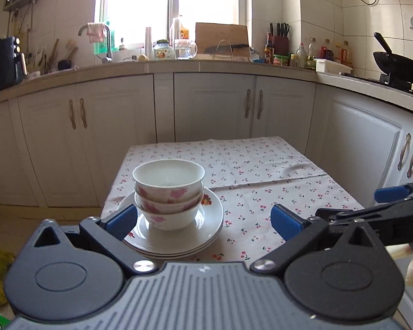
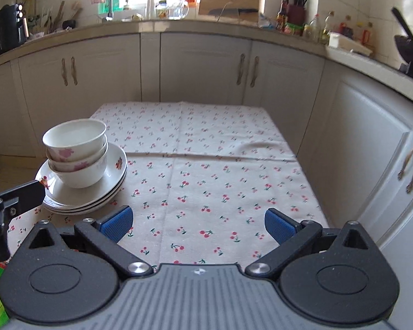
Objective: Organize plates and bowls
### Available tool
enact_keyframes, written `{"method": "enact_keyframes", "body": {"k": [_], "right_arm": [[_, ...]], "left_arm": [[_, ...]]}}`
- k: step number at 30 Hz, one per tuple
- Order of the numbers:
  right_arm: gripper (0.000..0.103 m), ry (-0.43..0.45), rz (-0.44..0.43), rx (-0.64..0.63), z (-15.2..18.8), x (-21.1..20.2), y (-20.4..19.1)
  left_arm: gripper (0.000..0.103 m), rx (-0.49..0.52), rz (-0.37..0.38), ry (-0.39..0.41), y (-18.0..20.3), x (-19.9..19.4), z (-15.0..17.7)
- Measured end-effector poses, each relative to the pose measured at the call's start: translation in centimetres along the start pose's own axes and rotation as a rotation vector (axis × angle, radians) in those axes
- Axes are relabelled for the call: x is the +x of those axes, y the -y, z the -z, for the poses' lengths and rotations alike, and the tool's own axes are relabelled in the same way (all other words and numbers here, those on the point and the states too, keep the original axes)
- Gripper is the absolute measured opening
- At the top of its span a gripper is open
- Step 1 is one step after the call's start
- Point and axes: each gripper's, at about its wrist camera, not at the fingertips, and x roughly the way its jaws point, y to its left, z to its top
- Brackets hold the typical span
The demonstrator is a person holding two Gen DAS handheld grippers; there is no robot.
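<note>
Three white bowls with pink flowers (image 1: 168, 192) sit nested in one stack on a stack of three white plates (image 1: 206, 225) at the table's near left. The same bowls (image 2: 75, 154) and plates (image 2: 115, 165) show at the left of the right wrist view. My left gripper (image 1: 203, 220) is open and empty, held just short of the plates, its left pad by the plate rim. My right gripper (image 2: 198, 224) is open and empty over bare cloth to the right of the stack; it also shows at the right edge of the left wrist view (image 1: 382, 200).
The small table wears a cherry-print cloth (image 2: 206, 165) with a ridge at the right. White cabinets (image 1: 214, 104) stand close behind and to the right. The counter above holds bottles, a knife block and a wok (image 1: 399, 66).
</note>
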Motion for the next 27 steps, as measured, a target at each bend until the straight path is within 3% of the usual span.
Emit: {"method": "enact_keyframes", "body": {"k": [27], "right_arm": [[0.103,0.053,-0.008,0.0,0.1,-2.6,-0.2]], "left_arm": [[0.102,-0.033,-0.014,-0.01,0.3,-1.1,-0.5]]}}
